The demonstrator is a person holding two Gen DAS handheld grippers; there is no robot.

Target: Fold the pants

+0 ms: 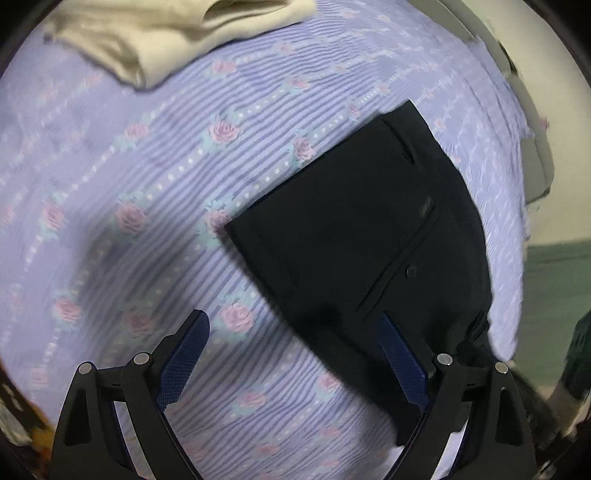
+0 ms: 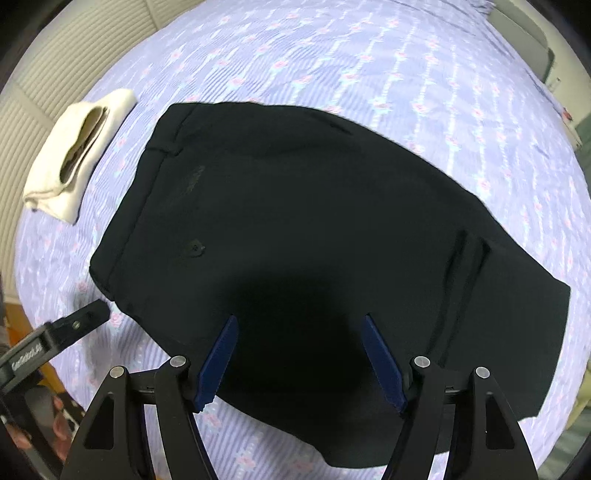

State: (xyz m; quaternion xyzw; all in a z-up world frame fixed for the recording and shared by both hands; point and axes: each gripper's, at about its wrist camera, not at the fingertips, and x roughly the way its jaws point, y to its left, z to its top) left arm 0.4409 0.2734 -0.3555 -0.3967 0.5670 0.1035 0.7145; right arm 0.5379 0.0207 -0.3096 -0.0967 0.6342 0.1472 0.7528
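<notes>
Hovering over the bed, my right tool [image 2: 299, 354] has its two blue, ribbed pads spread wide with nothing between them, both poised above the black pants [image 2: 314, 229]. The pants lie folded into a broad, flat slab of smooth matte cloth that fills the middle of the right wrist view. A small dark button [image 2: 194, 249] sits at about 9 o'clock on them, and a stitched band crosses the cloth toward 3 o'clock.

My left tool [image 1: 295, 354] is spread just as wide and pinches nothing. Its pad at 5 o'clock hangs over the edge of the pants [image 1: 354, 229], while the pad at 7 o'clock hangs over the bare bedsheet [image 1: 129, 177]. In the right wrist view the black tip of the left tool [image 2: 79, 319] shows at 8 o'clock, just beside the corner of the pants.

The bedsheet is lilac, finely striped and crinkled, with rows of pink roses and white dots. A cream, soft-looking folded garment [image 2: 74, 158] lies at 10 o'clock, apart from the pants; in the left wrist view it [image 1: 166, 33] sits at 11 o'clock.
</notes>
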